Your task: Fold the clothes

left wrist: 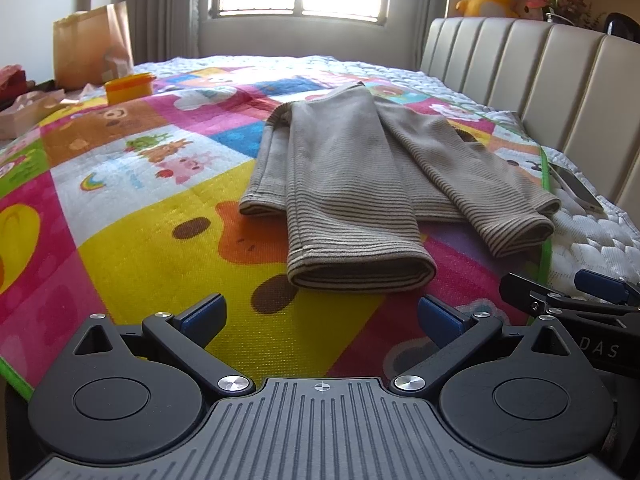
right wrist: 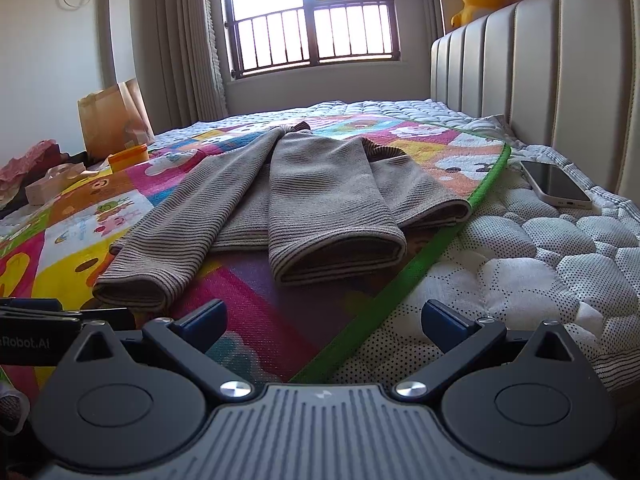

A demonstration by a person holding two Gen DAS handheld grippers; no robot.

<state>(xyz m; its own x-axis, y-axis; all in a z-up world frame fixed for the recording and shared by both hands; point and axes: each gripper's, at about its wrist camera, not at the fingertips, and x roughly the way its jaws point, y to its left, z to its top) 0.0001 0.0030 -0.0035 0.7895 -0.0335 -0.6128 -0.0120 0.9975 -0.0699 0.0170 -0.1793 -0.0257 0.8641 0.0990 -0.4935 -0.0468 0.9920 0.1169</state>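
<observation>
I have one striped sweater (left wrist: 344,184) lying on the play mat (left wrist: 132,208) on the bed, straight ahead of both tongs, its long axis running away from me toward the window. My left tongs (left wrist: 322,316) are spread apart and empty, facing the nearest sleeve cuff; my right tongs (right wrist: 324,318) are also apart and empty, facing the other cuff. Left looks slightly nearer, I judge. I count two sleeves, one phone (right wrist: 556,186), one paper bag (left wrist: 94,46).
</observation>
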